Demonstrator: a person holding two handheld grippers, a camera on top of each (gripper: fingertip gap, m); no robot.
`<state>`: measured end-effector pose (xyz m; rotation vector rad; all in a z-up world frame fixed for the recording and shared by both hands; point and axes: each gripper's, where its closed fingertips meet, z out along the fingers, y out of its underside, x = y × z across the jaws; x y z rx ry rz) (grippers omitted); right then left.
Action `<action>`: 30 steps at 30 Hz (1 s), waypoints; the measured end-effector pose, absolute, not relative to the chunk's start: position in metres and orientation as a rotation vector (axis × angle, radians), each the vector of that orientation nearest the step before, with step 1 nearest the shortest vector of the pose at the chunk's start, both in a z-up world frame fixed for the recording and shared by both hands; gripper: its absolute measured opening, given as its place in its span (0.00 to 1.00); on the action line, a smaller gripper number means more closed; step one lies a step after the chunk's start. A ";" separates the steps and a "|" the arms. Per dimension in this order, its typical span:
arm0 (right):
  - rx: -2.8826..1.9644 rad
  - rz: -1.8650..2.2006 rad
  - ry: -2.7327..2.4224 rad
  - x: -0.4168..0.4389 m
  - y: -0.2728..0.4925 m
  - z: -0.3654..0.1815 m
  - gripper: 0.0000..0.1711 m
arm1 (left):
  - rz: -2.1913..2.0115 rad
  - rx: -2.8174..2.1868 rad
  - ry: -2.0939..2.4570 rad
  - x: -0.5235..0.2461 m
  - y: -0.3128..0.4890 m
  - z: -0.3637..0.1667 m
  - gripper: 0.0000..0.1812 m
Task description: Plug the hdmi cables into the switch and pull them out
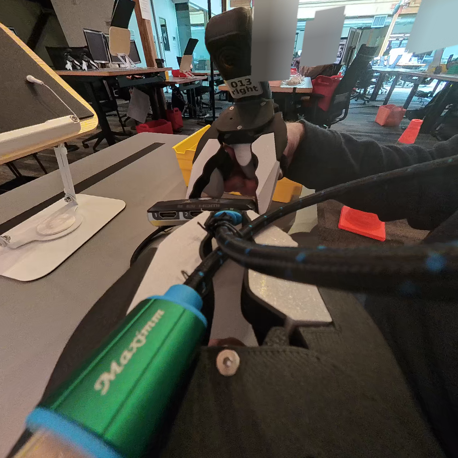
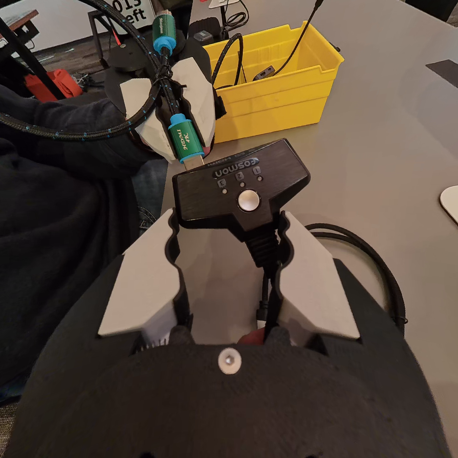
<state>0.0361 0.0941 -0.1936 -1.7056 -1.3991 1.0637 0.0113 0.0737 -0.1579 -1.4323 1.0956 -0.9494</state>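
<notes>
Black HDMI switch [image 2: 241,183] sits on the grey table [image 2: 371,173] near its edge, port side facing away from the right gripper [image 2: 229,223], pigtail lead running back between that gripper's fingers. Right gripper is spread wide: left fingertip [image 2: 171,223] touches the switch's rear corner, right fingertip [image 2: 287,223] sits against the lead's strain relief; not clamped on the body. Green HDMI plug [image 2: 187,142] w/ blue collars is pinched in the left gripper [image 2: 188,153], metal tip at the switch's far edge by the outermost port; can't tell how deep it's seated. From the left wrist view the switch [image 1: 200,207] shows its port face, two ports empty, w/ the left gripper [image 1: 223,218] just in front of it. Braided black/blue cable [image 1: 322,260] loops back over that gripper; its other green plug [image 1: 138,366] hangs free close to the camera. Yellow bin [image 2: 285,104] w/ spare leads stands just beyond the switch. White stand [image 1: 62,223] sits on the table off to one side.
</notes>
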 end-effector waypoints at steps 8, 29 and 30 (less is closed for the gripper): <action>-1.679 1.064 -1.374 0.034 0.095 -0.189 0.46 | -0.993 -1.412 1.048 0.013 0.075 -0.155 0.12; -1.656 1.055 -1.348 0.034 0.095 -0.188 0.46 | -1.096 -1.392 0.963 0.015 0.073 -0.152 0.15; -1.658 1.044 -1.351 0.034 0.095 -0.188 0.46 | -1.093 -1.394 0.962 0.015 0.073 -0.153 0.14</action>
